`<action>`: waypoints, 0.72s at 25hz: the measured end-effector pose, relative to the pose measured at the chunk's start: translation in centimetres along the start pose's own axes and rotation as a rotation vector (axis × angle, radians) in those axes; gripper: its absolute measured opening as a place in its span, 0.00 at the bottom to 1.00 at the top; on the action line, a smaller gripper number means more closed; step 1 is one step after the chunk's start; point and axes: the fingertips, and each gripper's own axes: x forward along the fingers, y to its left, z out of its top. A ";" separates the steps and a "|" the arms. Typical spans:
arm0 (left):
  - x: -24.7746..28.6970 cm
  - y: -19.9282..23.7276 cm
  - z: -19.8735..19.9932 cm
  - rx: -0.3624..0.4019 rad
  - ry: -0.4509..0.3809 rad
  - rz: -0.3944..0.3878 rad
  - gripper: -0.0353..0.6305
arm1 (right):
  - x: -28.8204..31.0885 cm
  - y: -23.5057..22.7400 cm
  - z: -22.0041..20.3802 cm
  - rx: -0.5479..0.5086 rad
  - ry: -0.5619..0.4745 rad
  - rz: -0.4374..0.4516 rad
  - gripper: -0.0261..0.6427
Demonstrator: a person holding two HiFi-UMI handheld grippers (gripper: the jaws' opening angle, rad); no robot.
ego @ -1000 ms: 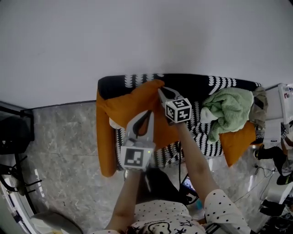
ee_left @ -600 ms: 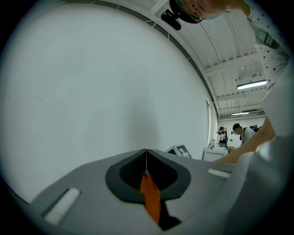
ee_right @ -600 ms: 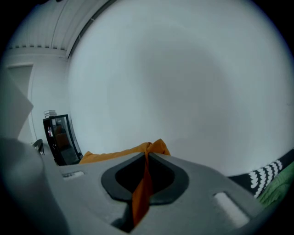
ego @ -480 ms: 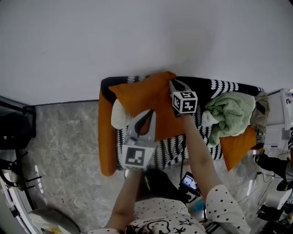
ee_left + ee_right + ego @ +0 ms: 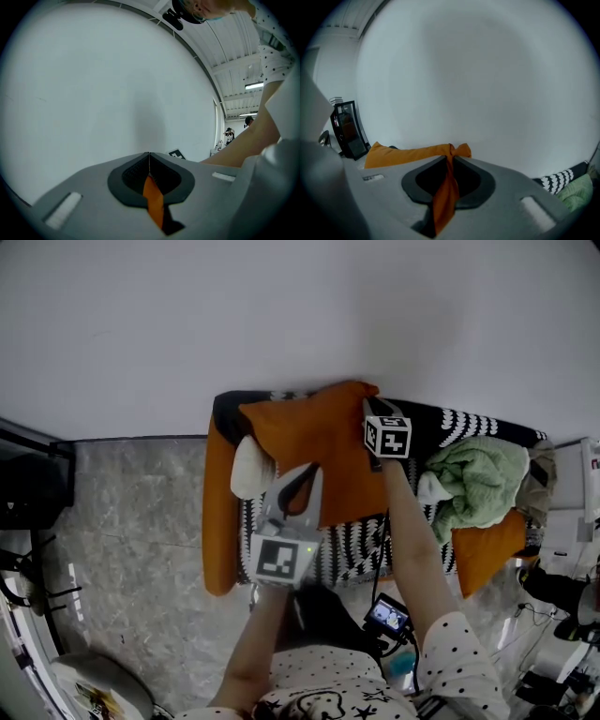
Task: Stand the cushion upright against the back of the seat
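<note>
The orange cushion stands tilted on the black-and-white patterned sofa, its top edge up by the sofa back. My left gripper is shut on the cushion's lower edge; orange fabric runs between the left gripper's closed jaws. My right gripper pinches the upper right corner by the wall. In the right gripper view a fold of the cushion is bunched between the right gripper's tips. Its jaws have just been opening a little, with the fabric still between them.
A green towel lies heaped on the sofa's right part, with a second orange cushion below it. An orange bolster lines the left arm, beside a white object. A black rack stands left; a small device lies on the floor.
My right gripper has carried the cushion's corner up and back toward the wall. The cushion has swung from lying across the seat to leaning at the sofa back. My left gripper stayed put.
</note>
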 end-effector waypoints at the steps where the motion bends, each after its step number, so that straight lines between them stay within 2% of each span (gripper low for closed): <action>1: 0.1 0.0 0.0 -0.002 0.000 0.001 0.05 | 0.2 -0.3 0.0 -0.011 0.013 -0.007 0.12; 7: -0.2 0.1 -0.4 -0.004 0.014 0.000 0.05 | 0.3 -1.5 0.0 -0.043 0.028 -0.031 0.21; 13: -0.5 -0.1 0.1 -0.011 0.003 -0.009 0.05 | -1.5 -1.7 0.7 -0.009 -0.027 -0.057 0.20; 14: -0.5 -0.1 0.2 -0.016 0.004 -0.009 0.05 | -2.1 -1.5 1.2 -0.003 -0.051 -0.055 0.19; 16: -0.6 -0.2 0.4 -0.019 0.004 -0.013 0.05 | -3.8 -0.9 2.4 0.008 -0.120 -0.042 0.04; 18: -0.8 -0.4 0.5 -0.020 0.003 -0.018 0.05 | -6.2 0.3 3.6 0.036 -0.202 -0.006 0.04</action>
